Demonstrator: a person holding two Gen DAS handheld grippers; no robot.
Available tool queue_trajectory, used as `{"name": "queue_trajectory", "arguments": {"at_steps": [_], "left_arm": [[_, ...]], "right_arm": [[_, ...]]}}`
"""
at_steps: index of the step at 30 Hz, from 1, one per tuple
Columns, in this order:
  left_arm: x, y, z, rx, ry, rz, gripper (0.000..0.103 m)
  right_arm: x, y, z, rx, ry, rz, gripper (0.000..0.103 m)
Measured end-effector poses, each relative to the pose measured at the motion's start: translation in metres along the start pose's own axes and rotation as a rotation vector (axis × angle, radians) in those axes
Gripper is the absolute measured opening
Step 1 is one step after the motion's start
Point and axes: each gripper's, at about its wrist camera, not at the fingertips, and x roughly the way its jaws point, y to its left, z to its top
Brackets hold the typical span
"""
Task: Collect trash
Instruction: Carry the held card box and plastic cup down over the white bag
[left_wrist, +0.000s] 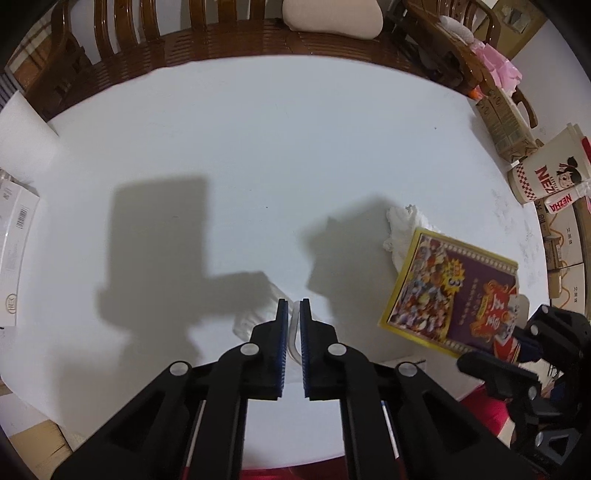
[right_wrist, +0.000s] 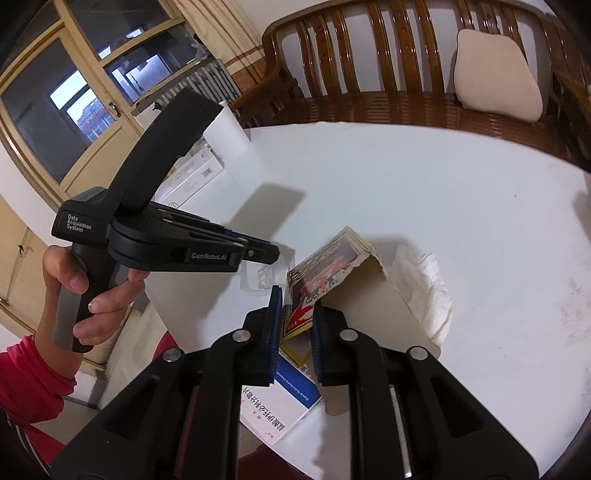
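My left gripper (left_wrist: 293, 306) is pinched tight on a clear plastic wrapper (left_wrist: 292, 332), at six o'clock on the white table (left_wrist: 258, 147). My right gripper (right_wrist: 297, 299) clamps the edge of a flattened printed carton (right_wrist: 328, 273), tilted off the table. A crumpled tissue (right_wrist: 424, 288) lies just beyond it, toward two o'clock.

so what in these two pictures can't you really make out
- Clear plastic scrap in the left tool, left wrist view: the pads hide most of it, so its shape is unclear.
- Colourful box in the right tool, right wrist view: its lower end is hidden behind the fingers.
- Crumpled tissue, left wrist view: partly under the box.
- Cup: cut by the right edge.
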Motion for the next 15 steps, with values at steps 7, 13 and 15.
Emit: {"name": "queue_trajectory", "arguments": {"at_steps": [7, 13, 15], "left_arm": [[-0.025, 0.005, -0.019, 0.007, -0.022, -0.005, 0.007], [-0.052, -0.012, -0.036, 0.051, -0.069, 0.002, 0.007], [-0.060, -0.021, -0.041, 0.066, -0.088, 0.008, 0.007]], "right_arm": [[-0.013, 0.015, -0.002, -0.031, -0.018, -0.035, 0.015], [-0.034, 0.034, -0.005, -0.072, -0.035, -0.072, 0.015], [-0.041, 0.041, -0.008, -0.083, -0.038, -0.082, 0.015]]}}
